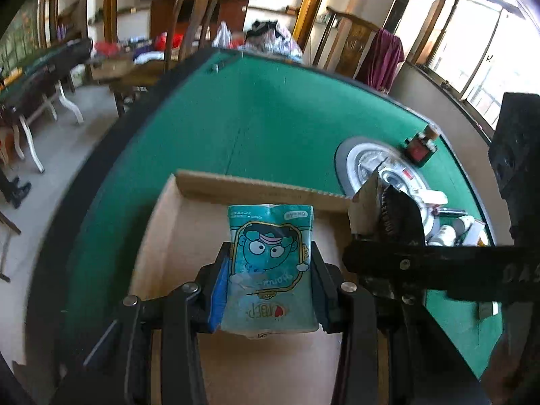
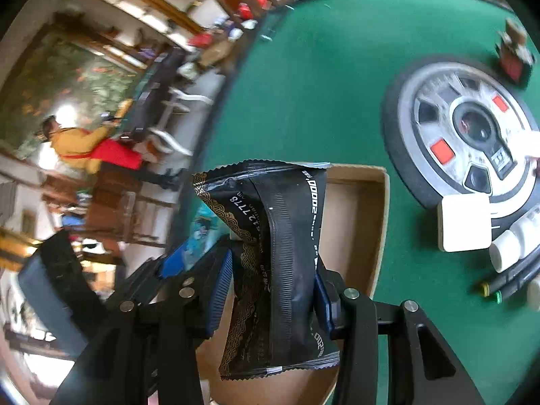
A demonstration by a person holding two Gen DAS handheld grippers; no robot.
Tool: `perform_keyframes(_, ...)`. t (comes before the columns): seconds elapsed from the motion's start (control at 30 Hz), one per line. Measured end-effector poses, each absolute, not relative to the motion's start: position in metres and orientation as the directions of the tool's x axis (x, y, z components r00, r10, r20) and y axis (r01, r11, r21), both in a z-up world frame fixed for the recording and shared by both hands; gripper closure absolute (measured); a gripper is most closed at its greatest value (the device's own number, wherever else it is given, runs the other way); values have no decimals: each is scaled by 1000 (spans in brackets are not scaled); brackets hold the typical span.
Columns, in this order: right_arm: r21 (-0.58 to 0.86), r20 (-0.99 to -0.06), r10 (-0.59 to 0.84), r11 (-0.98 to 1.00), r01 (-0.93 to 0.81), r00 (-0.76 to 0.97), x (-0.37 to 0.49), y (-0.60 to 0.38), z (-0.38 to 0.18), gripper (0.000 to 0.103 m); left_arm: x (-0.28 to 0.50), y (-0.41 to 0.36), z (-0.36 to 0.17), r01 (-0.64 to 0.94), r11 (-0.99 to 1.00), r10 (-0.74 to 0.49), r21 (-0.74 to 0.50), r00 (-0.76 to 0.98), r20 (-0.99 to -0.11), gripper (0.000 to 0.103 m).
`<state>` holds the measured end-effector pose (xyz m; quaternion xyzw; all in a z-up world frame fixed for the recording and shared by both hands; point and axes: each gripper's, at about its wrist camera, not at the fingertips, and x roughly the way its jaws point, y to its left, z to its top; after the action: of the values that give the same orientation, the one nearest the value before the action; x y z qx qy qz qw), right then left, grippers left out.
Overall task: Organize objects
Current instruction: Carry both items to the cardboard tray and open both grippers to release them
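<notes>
You are holding both packets above the cardboard box on the green bench. Your left tongs are clamped on the blue cartoon packet, your right tongs on the black packet, at about three o'clock from the left one. The two tongs are working very near each other, so they are risking a collision. The black packet is crumpling; it could slip out and fall past the box wall.

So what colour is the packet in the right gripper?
Black, with gold wave patterning and white print; the packet shows best in the right wrist view.
</notes>
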<state>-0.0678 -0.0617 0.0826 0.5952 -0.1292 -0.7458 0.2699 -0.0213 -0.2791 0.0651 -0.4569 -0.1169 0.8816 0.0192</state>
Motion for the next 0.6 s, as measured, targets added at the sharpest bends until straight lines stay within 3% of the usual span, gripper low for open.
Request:
perform_keyframes(0.17,479,-845,-511,-855,200,-160,-85,-66,53,54,-42,-281,37,91,-966,151,-242,-561,-814,62)
perform_keyframes(0.43,421,-861,-465,-878,226,-205,-97,-85,50,53,-52,-280,27,108,-967,133,-232,-563,-816,57)
perform_keyframes(0.6,421,-862,-464,-880,221,-204,-87,-86,65,53,-48,-293,32,156,-962,98,-225,-572,-814,41)
